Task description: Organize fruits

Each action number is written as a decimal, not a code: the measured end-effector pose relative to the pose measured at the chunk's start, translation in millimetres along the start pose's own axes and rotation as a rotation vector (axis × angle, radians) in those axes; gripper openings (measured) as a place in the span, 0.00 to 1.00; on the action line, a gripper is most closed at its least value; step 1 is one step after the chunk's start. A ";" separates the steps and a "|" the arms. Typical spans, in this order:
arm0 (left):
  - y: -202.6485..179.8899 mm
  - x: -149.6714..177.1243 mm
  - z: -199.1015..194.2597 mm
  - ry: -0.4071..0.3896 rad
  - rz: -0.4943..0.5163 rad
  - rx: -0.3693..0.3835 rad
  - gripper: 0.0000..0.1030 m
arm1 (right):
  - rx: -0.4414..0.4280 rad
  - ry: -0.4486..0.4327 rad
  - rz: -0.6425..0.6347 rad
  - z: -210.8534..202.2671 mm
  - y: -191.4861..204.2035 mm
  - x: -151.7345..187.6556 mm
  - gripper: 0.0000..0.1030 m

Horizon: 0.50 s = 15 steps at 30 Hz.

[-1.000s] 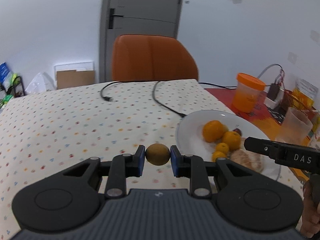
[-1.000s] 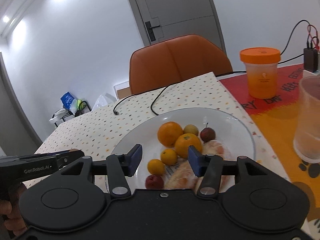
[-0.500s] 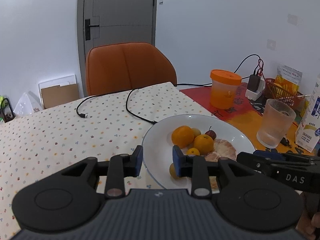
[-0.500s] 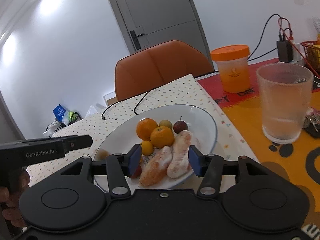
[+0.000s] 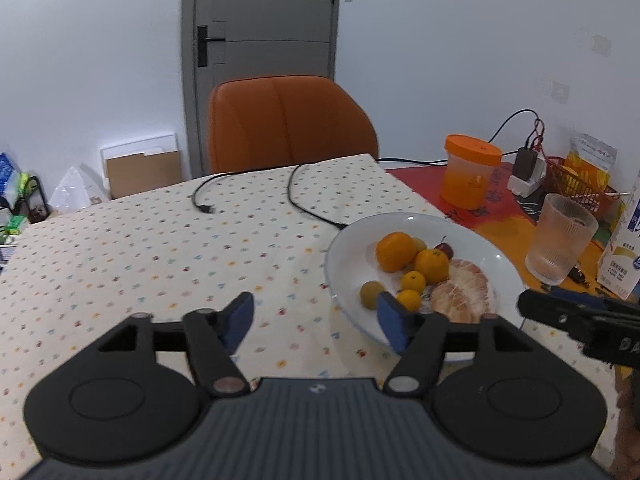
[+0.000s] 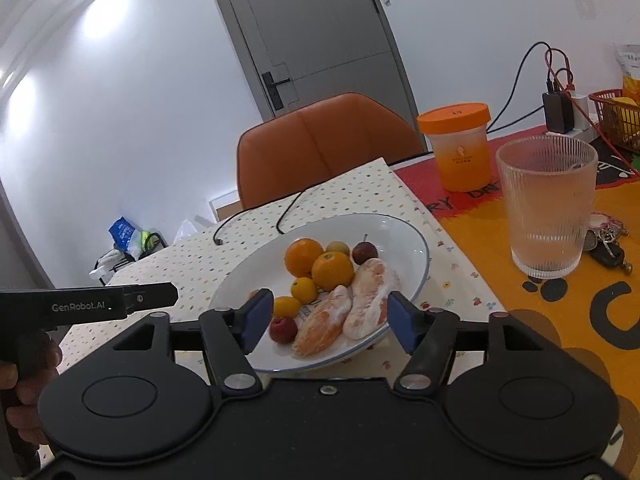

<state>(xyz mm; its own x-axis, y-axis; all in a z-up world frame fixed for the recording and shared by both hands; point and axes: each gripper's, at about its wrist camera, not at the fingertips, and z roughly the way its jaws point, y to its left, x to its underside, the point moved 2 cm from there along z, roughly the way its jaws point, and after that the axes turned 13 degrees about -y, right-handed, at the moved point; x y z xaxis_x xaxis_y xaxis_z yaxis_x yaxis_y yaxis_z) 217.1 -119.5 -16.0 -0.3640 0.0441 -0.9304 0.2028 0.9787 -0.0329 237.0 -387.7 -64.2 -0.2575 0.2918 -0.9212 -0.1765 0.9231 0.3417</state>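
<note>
A white plate [image 5: 344,256] [image 6: 404,236] holds oranges [image 5: 395,251] [image 6: 332,271], small mandarins, two peeled pomelo segments [image 5: 460,295] [image 6: 370,294], dark red fruits [image 6: 283,329] and a brown-green kiwi [image 5: 371,295] at its near-left side. My left gripper [image 5: 316,320] is open and empty, just left of the plate's near rim; the kiwi lies beside its right fingertip. My right gripper [image 6: 328,318] is open and empty, its jaws wide over the plate's near edge.
A ribbed glass of water [image 6: 546,208] [image 5: 560,240], an orange-lidded jar [image 6: 460,148], keys [image 6: 606,240] and a milk carton [image 5: 622,252] stand right of the plate. Black cables [image 5: 304,196] lie on the dotted cloth. An orange chair [image 5: 288,120] is behind the table.
My left gripper carried the kiwi right to the plate, let it go there and opened wide, then drew back left. My right gripper shifted right along the plate's near edge.
</note>
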 end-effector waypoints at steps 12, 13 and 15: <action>23.3 6.5 -43.5 -0.002 -0.047 -0.069 0.90 | -0.045 -0.027 -0.022 -32.3 22.3 -6.5 0.95; 23.3 5.7 -48.0 -0.006 -0.047 -0.068 0.91 | -0.047 -0.028 -0.026 -35.7 24.4 -7.0 0.96; 24.3 4.1 -58.4 -0.016 -0.051 -0.069 0.93 | -0.046 -0.026 -0.032 -41.4 28.0 -8.5 1.00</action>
<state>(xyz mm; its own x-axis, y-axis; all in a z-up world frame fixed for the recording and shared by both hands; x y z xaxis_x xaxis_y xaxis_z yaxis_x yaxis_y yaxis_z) 167.4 -83.8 0.8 -0.3578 -0.0089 -0.9338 0.1206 0.9911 -0.0557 195.0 -374.7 -39.1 -0.2261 0.2693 -0.9361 -0.2282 0.9196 0.3197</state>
